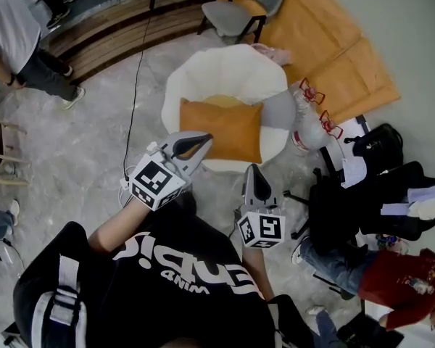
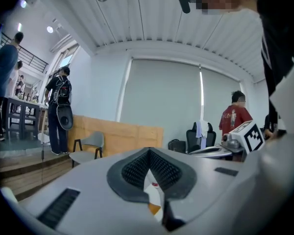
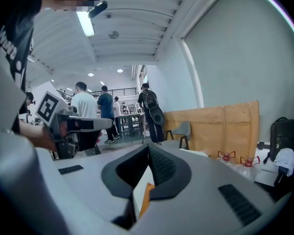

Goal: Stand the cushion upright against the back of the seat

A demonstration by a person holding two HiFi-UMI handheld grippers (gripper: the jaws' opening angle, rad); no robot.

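An orange cushion (image 1: 222, 130) lies flat on the seat of a white round armchair (image 1: 225, 71), its far edge near the chair's back. My left gripper (image 1: 201, 139) is shut and empty, its tips just over the cushion's near left corner. The right gripper (image 1: 253, 167), also shut and empty, is short of the armchair's front edge, below the cushion's near right corner. In the left gripper view the closed jaws (image 2: 149, 155) leave only a sliver of white and orange showing between them. The right gripper view has its closed jaws (image 3: 148, 153) with a strip of orange cushion (image 3: 145, 199) below them.
A grey chair (image 1: 243, 7) and leaning wooden boards (image 1: 326, 46) stand behind the armchair. A grey cloth (image 1: 279, 111) and clear bags (image 1: 312, 118) are at its right side. Black office chairs with clothes (image 1: 370, 187) and a seated person in red (image 1: 406, 281) are to the right. People stand at the left.
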